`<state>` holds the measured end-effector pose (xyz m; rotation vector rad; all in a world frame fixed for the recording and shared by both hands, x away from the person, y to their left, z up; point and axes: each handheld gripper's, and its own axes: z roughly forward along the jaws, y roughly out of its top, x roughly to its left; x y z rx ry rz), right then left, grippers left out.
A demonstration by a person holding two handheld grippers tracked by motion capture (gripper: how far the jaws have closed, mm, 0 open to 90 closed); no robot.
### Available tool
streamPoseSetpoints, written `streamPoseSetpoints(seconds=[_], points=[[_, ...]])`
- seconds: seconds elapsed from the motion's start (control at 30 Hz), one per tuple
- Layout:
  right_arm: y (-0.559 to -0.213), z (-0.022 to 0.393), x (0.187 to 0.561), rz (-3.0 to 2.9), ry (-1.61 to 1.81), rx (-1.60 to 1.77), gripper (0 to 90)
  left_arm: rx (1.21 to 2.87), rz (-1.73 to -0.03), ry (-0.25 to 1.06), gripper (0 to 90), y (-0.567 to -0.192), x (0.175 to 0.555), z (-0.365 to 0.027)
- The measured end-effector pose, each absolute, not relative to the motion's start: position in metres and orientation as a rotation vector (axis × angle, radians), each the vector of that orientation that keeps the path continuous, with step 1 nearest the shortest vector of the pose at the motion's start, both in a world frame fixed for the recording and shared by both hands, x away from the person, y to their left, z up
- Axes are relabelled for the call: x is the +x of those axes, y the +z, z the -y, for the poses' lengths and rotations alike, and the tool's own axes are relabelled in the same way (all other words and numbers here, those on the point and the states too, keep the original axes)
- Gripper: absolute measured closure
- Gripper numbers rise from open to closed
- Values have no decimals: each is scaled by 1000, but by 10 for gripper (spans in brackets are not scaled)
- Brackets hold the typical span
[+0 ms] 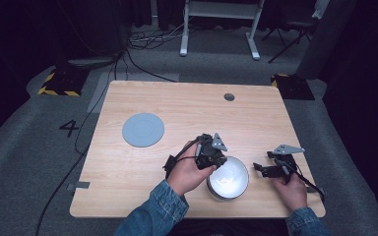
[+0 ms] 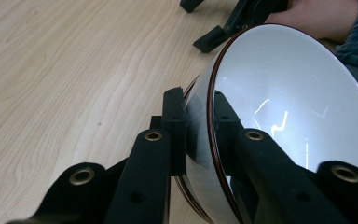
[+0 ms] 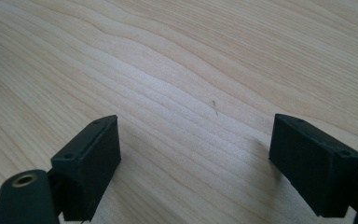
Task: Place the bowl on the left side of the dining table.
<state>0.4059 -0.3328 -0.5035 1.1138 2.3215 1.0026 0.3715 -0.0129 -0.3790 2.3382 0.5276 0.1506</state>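
Left gripper (image 2: 198, 126) pinches the rim of the white bowl (image 2: 289, 102), one jaw inside and one outside the wall, a hold that likely suits lifting or dragging it. That bowl sits near the counter's (image 1: 187, 105) front edge. Right gripper (image 3: 193, 163) waits just beside it, jaws wide apart over bare wood. Farther left lies a grey round lid or plate (image 1: 143, 130), perhaps the destination.

A black number, seemingly "4", is marked on the grey floor (image 1: 29, 147) left of the table (image 1: 142, 162).
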Motion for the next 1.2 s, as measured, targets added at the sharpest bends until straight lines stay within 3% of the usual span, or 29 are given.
streamPoseSetpoints(seconds=[0.37,0.8,1.2], points=[[-504,331,406,-2315,1018,1129,160,2302,-581,206,802,-356,380,3],[-504,331,407,-2313,1020,1122,157,2317,-526,236,802,-339,387,8],[-504,332,407,-2313,1019,1117,157,2270,-536,256,802,-325,404,-15]])
